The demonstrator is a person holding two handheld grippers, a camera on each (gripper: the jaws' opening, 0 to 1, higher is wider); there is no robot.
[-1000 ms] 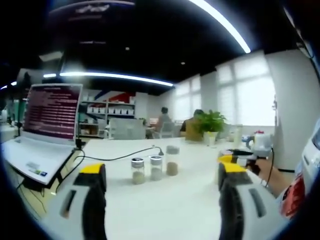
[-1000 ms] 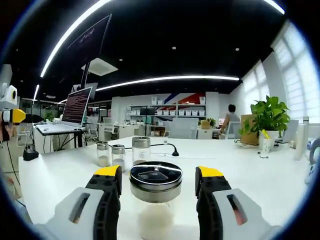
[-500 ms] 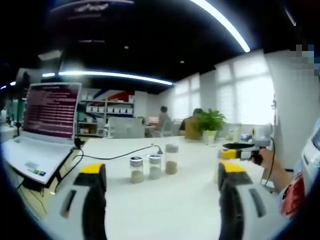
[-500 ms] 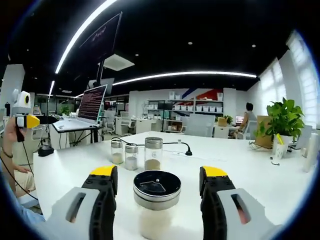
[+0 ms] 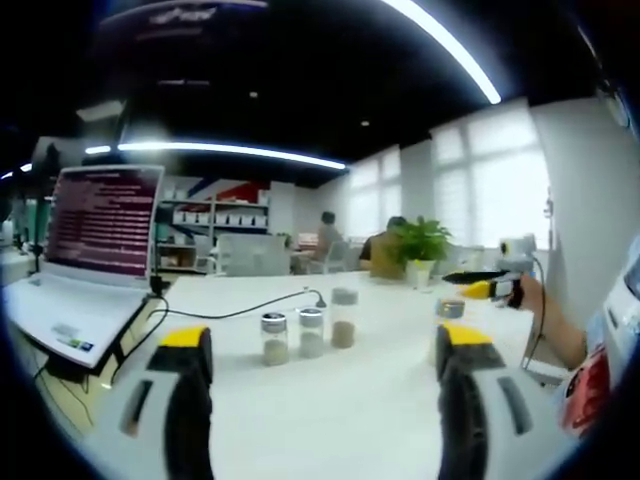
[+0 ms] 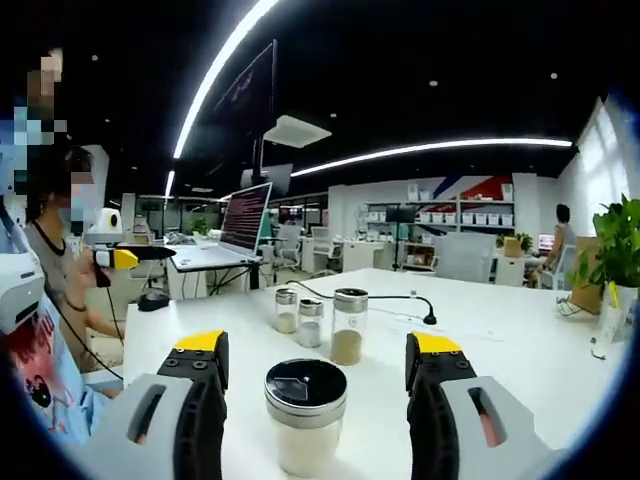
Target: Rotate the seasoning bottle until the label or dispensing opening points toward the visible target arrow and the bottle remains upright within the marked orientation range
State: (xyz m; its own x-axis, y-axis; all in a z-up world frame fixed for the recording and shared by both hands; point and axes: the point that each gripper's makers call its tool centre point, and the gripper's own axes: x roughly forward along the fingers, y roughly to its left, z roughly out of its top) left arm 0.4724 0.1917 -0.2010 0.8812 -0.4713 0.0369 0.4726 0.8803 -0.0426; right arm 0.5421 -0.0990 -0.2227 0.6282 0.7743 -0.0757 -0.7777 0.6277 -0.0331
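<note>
A clear seasoning bottle (image 6: 305, 430) with pale powder and a dark metal lid stands upright on the white table (image 6: 520, 350). My right gripper (image 6: 318, 348) is open, with one jaw on each side of the bottle and a gap to each. The lid's top has a flap; I cannot read any label. In the left gripper view the same bottle (image 5: 449, 309) is small at the right, below the right gripper (image 5: 480, 288). My left gripper (image 5: 322, 345) is open and holds nothing, hovering over bare table. It also appears at the left (image 6: 125, 258), held by a hand.
Three other jars stand in a row mid-table (image 5: 275, 339) (image 5: 312, 332) (image 5: 344, 318), seen too from the right gripper (image 6: 347, 325). A black cable (image 5: 230, 316) runs past them. An open laptop (image 5: 100, 230) is at the left and a potted plant (image 5: 420, 245) at the far end.
The right gripper has drawn back and up from the bottle, which now looks smaller and lower between the jaws. Its view has swung left. The left gripper has stayed put.
</note>
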